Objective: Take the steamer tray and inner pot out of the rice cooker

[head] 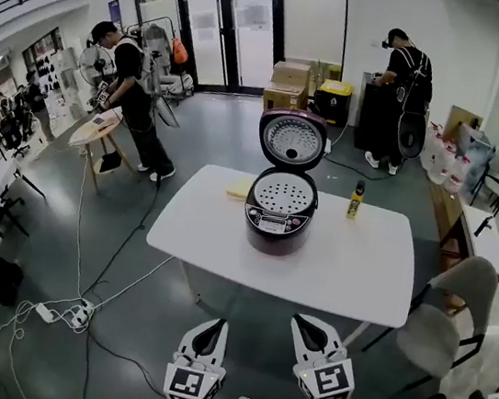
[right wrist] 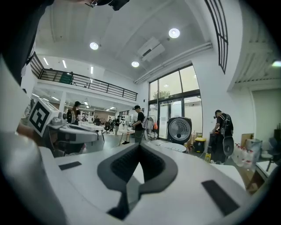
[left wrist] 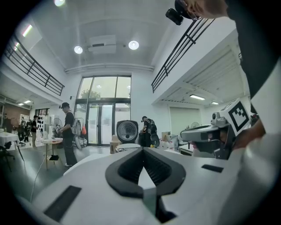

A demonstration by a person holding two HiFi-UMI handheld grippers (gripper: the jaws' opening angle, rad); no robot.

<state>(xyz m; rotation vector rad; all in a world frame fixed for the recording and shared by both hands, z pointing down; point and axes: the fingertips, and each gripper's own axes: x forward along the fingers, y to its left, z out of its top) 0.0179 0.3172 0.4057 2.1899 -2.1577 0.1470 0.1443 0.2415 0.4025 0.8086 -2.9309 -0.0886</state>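
Grippers come first, at the bottom edge of the head view, both held over the grey floor on the near side of the table. On the left gripper [head: 217, 323] the jaws are pressed together and hold nothing; in its own view the two dark pads meet at the tip. The right gripper [head: 302, 323] is clenched in the same way and is also empty. The two are close to each other, and each carries its cube with square markers.

Farther on stands the white table [head: 351, 265], well apart from both grippers. A grey chair [head: 447, 317] is at its right corner. On the floor to the left lie white cables [head: 65, 313].

The rice cooker [head: 277, 212] sits near the middle of the table, its lid [head: 292, 140] standing open and upright. The steamer tray [head: 283, 192], round and full of small holes, is still inside the cooker. It covers the inner pot, which I cannot see. A yellow bottle [head: 355, 200] stands to the right of the cooker and a flat yellow object [head: 240, 188] lies to its left.

Behind the table, one person [head: 131, 93] stands at a small round table on the left. Another person [head: 404, 87] stands at the back right, with cardboard boxes [head: 288, 84] beside the glass doors [head: 225, 18].
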